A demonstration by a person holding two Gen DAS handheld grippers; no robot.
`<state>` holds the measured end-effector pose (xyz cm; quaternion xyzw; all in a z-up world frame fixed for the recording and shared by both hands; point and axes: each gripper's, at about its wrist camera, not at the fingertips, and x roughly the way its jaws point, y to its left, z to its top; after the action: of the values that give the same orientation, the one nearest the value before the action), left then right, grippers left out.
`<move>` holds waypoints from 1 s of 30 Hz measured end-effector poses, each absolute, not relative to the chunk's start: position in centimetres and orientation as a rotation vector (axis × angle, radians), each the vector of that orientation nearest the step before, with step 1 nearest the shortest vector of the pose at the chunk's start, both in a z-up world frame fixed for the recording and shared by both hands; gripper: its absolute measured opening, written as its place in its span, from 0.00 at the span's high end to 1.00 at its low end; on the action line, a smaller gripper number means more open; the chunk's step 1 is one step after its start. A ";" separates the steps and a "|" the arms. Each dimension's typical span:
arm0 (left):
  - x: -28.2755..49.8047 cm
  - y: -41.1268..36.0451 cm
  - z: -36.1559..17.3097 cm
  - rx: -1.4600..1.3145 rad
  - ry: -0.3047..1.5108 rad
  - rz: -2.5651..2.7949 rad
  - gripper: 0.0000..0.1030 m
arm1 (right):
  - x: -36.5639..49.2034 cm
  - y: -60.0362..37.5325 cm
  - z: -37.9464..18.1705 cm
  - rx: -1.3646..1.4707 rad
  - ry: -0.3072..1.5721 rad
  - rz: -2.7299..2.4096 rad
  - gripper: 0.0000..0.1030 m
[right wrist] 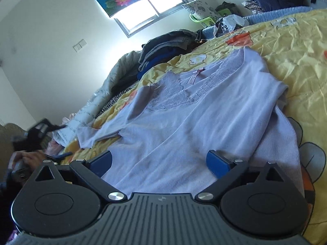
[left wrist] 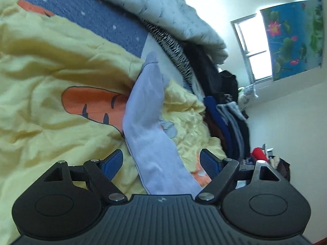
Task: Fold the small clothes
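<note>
Lavender top [right wrist: 204, 110] lies spread on the yellow carrot blanket [right wrist: 296, 47], lace neck far away, one sleeve [left wrist: 147, 118] lying loose out to the side. The right gripper [right wrist: 159, 163] hangs low over the bottom edge with its blue pads [right wrist: 216, 163] wide apart, holding nothing. The left gripper [left wrist: 161, 163] is wide apart too, over the sleeve but not pinching it. No neat fold shows yet. I think the sleeves and body are still to be folded in. A pile of dark clothes [right wrist: 167, 45] sits farther back.
</note>
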<state>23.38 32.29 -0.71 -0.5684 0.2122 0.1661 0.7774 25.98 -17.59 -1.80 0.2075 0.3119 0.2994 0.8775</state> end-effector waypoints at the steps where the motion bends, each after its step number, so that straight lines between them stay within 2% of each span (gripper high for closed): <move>1: 24.2 32.3 -1.1 -1.222 0.466 0.367 0.20 | 26.0 -17.6 -1.9 0.440 0.650 0.627 0.04; 5: 26.3 32.5 -2.8 -1.219 0.502 0.446 0.23 | 25.9 -17.4 -1.9 0.430 0.646 0.625 0.04; 6: 26.5 32.7 -3.3 -1.224 0.492 0.473 0.38 | 25.9 -17.4 -1.9 0.432 0.646 0.625 0.04; 7: 26.8 32.9 -3.5 -1.227 0.494 0.485 0.59 | 25.9 -17.5 -1.9 0.438 0.645 0.627 0.04; 8: 27.1 33.0 -3.7 -1.230 0.503 0.486 0.69 | 25.9 -17.6 -2.0 0.446 0.645 0.629 0.04; 9: 27.2 33.1 -3.9 -1.221 0.513 0.489 0.88 | 25.9 -17.6 -2.0 0.451 0.645 0.630 0.04; 10: 27.3 33.0 -3.8 -1.196 0.512 0.500 0.93 | 25.9 -17.7 -2.1 0.454 0.645 0.631 0.04; 15: 27.0 30.8 -0.3 -0.929 0.365 0.615 0.95 | 25.9 -17.8 -2.1 0.465 0.643 0.634 0.03; 17: 27.3 27.1 2.4 -0.663 0.351 0.509 0.95 | 25.9 -17.8 -2.2 0.472 0.643 0.636 0.03; 19: 26.4 19.4 4.7 -0.202 0.349 0.203 0.95 | 26.0 -17.9 -2.2 0.485 0.643 0.638 0.03; 22: 23.1 9.9 3.7 0.265 0.431 -0.255 0.95 | 26.1 -18.2 -2.3 0.507 0.641 0.643 0.02; 24: 21.5 6.1 2.0 0.477 0.463 -0.350 0.95 | 26.1 -18.2 -2.3 0.506 0.642 0.643 0.02; 30: 21.2 4.1 -0.4 0.570 0.506 -0.320 0.95 | 26.2 -18.9 -2.4 0.546 0.643 0.663 0.01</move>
<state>21.23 4.07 -0.42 0.2771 0.2459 -0.1553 0.9158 26.20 -18.87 -2.38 0.2601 0.3064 0.3156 0.8596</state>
